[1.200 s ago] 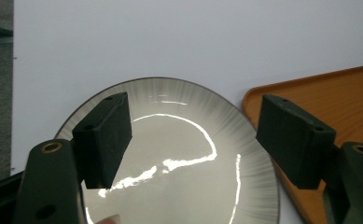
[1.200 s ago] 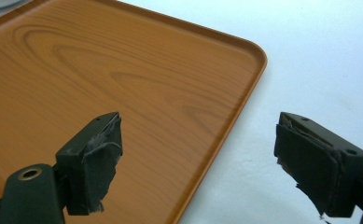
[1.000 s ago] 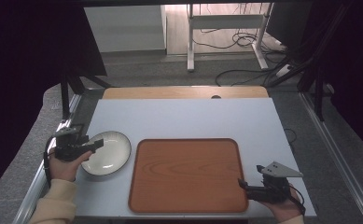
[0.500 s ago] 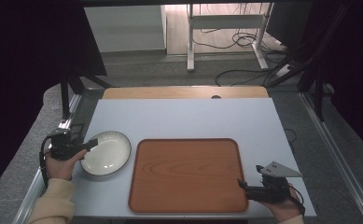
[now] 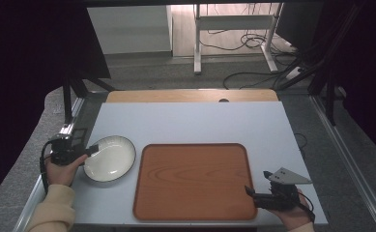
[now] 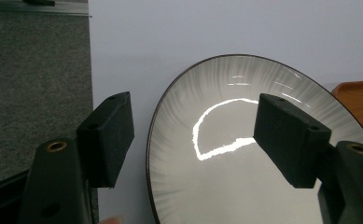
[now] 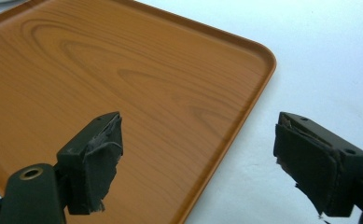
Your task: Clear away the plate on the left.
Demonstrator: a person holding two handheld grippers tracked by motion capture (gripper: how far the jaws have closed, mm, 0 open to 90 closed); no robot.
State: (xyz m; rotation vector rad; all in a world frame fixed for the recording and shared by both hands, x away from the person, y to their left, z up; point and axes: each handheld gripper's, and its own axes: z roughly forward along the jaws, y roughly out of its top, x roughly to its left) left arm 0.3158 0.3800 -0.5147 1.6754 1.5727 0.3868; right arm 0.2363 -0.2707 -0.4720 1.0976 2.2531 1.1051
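Dim surroundings; glare on plate [image 6: 244, 154].

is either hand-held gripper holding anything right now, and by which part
Nothing is held. The left hand-held gripper is open, jaws either side of the plate rim. The right hand-held gripper is open at the tray edge.

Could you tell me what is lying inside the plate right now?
The plate holds nothing, only glare. One pad of the open left tongs hides part of its inside.

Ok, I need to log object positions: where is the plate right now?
In the high view the plate lies on the table's left side, just left of the wooden tray, with the left gripper at its left rim.
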